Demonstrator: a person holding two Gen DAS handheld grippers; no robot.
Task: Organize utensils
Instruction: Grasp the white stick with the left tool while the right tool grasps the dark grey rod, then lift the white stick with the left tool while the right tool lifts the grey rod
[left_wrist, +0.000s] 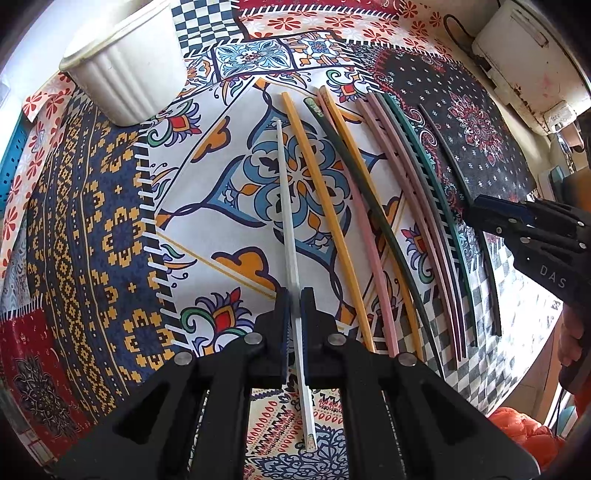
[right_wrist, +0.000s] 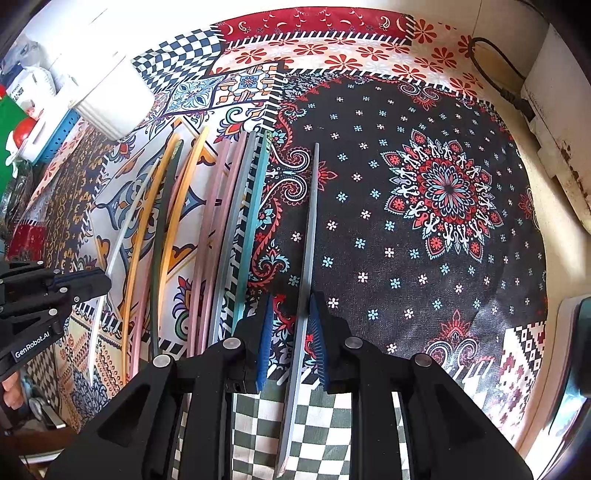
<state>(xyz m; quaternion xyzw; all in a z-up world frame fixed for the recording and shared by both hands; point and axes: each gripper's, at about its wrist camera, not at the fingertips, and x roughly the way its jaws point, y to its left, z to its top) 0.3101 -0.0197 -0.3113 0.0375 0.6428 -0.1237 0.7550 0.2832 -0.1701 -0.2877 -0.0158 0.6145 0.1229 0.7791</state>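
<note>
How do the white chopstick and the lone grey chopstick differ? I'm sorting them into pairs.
The white chopstick lies at the left end of the row on the pale floral patch; the grey chopstick lies apart at the right, on the dark patch. The left gripper has closed on the white one; the right gripper straddles the grey one, open. Both point away.

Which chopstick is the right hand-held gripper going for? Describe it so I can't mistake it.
Find the black floral patch of the tablecloth. The grey chopstick lies alone on it, running between the fingers of the right hand-held gripper. Every other chopstick lies bunched to its left on the lighter patches.
</note>
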